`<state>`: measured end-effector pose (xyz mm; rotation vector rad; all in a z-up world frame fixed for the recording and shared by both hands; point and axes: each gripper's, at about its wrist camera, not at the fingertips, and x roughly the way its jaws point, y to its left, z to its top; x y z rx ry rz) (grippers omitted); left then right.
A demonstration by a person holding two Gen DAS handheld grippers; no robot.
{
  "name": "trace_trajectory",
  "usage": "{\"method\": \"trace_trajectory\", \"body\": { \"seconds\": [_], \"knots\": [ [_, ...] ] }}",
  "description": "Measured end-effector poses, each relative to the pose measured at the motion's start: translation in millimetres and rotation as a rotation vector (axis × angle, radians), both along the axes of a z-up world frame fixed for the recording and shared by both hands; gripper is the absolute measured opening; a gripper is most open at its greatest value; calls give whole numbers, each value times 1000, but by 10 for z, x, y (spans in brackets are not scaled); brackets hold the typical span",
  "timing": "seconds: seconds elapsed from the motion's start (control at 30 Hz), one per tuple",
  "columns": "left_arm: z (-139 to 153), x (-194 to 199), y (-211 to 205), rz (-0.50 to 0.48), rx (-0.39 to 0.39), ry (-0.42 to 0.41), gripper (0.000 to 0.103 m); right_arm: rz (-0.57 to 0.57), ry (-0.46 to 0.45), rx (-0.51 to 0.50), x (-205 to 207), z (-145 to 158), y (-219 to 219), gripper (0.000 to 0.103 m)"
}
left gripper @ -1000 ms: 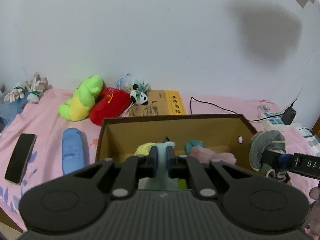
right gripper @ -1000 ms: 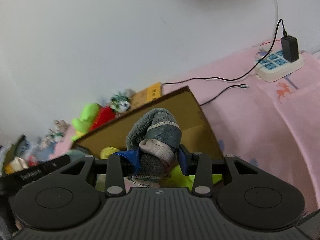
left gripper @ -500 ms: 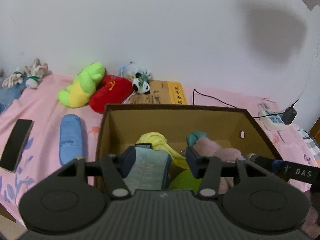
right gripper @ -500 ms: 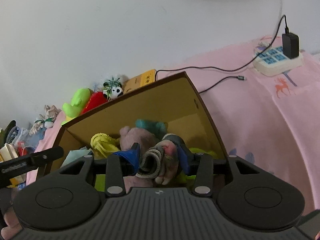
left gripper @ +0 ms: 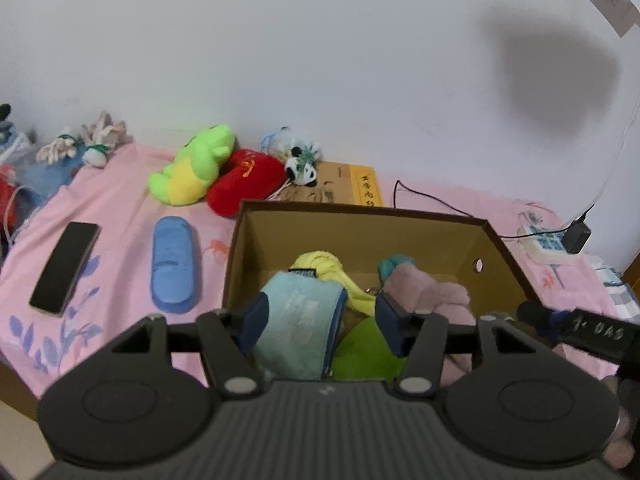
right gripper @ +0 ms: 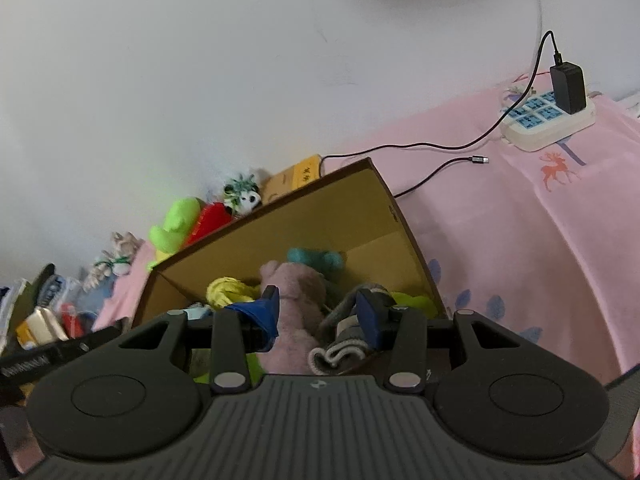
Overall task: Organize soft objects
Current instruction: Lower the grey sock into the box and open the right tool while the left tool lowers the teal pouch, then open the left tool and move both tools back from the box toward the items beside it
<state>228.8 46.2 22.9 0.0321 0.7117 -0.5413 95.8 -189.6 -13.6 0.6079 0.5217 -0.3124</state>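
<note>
Pink bedsheet (left gripper: pixel 120 216), light-blue sock (left gripper: pixel 298 320) lengthwise toward wall

Bed: pink sheet (left gripper: pixel 120 200) with a leaf print.
On it: cardboard box (left gripper: pixel 360 220), phone (left gripper: pixel 64 268), blue slipper (left gripper: pixel 174 266), green plush (left gripper: pixel 192 166), red plush (left gripper: pixel 244 180) (touching), power strip (right gripper: pixel 548 124).

Bright even light, soft shadow on wall (left gripper: pixel 560 76), fisheye-bent edges, slight blur
</note>
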Motion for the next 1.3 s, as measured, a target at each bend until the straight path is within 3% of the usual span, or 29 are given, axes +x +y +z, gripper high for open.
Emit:
{"method": "trace_trajectory", "body": {
  "seconds": [0.4,1.3],
  "knots": [
    [30,-446,-103,44,101,-30,59,78,-33,-9,-344,94,105,27],
    [-116,-1284,-401,79,187,41,61,226,-64,68,-1084,50,10,27]
  ]
}}
